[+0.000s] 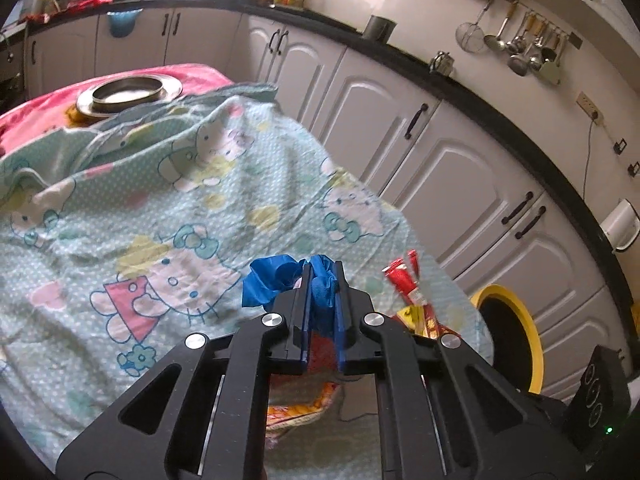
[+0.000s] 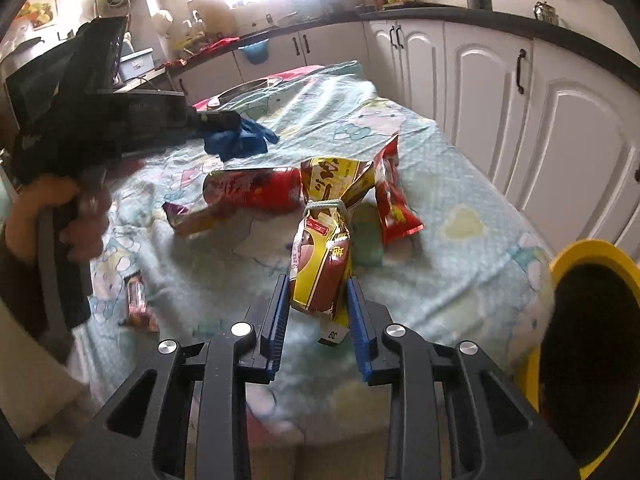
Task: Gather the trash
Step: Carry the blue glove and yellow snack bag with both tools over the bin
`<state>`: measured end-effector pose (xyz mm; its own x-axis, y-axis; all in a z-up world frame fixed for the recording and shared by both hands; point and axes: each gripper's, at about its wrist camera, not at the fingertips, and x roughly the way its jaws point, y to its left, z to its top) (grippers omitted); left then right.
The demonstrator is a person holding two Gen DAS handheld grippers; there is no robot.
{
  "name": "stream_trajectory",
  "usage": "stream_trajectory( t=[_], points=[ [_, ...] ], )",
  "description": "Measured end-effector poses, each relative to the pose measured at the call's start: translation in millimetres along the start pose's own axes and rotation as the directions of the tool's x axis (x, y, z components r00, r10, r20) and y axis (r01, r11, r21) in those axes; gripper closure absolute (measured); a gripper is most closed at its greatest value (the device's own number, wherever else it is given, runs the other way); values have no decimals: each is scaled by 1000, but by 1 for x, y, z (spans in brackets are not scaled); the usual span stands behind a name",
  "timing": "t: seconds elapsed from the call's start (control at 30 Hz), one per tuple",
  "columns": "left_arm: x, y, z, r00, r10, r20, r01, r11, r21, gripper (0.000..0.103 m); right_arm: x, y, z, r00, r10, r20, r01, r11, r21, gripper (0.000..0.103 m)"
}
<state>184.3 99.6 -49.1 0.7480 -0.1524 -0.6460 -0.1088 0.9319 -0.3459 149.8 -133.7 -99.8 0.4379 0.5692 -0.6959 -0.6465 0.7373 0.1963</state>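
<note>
My left gripper (image 1: 323,276) is shut on a crumpled blue glove (image 1: 276,282) and holds it above the cloth-covered table (image 1: 160,208). The right wrist view shows the glove (image 2: 240,140) hanging from that gripper. My right gripper (image 2: 318,292) is open, its fingers on either side of the near end of a yellow snack packet (image 2: 320,264) tied with string. A red wrapper (image 2: 256,190), a red packet (image 2: 394,200) and a small wrapper (image 2: 138,304) lie on the cloth. A yellow-rimmed bin (image 2: 592,344) stands at the table's right edge; it also shows in the left wrist view (image 1: 512,336).
A steel plate (image 1: 128,94) sits at the table's far end. White cabinets (image 1: 440,152) under a black counter run close along the right side. Utensils (image 1: 524,48) hang on the wall.
</note>
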Motion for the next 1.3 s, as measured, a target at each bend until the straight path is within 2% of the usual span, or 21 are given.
stream_trajectory(
  t=[0.33,0.63,0.8,0.87,1.03,1.07,1.1,1.3],
  points=[
    [-18,-24,3,998,-42,41,41,999,31,98,-42,-3,-7,995,29,100,-30,999,14,78],
    [-20,-40,-2,997,-70,30,68,996,61,98,-20,-10,-15,1000,13,21,-14,999,36,77],
    [-19,-54,-3,996,-89,27,86,993,86,98,-10,-11,-11,1000,-13,19,13,999,35,53],
    [-19,-60,-2,995,-93,28,90,991,94,98,-7,-10,-8,1000,-14,27,13,999,35,51],
    [-20,-75,2,993,-114,35,109,987,117,98,6,-11,-4,1000,-13,20,12,1000,28,53],
    [-20,-78,3,993,-116,37,111,986,123,98,9,-12,-4,1000,-17,20,17,1000,22,65],
    [-21,-80,3,992,-118,38,113,985,128,98,10,-13,-3,1000,-11,18,11,1000,24,67],
    [-26,-99,8,988,-141,55,132,979,154,98,-8,-16,0,997,38,65,-41,999,36,68]
  ],
)
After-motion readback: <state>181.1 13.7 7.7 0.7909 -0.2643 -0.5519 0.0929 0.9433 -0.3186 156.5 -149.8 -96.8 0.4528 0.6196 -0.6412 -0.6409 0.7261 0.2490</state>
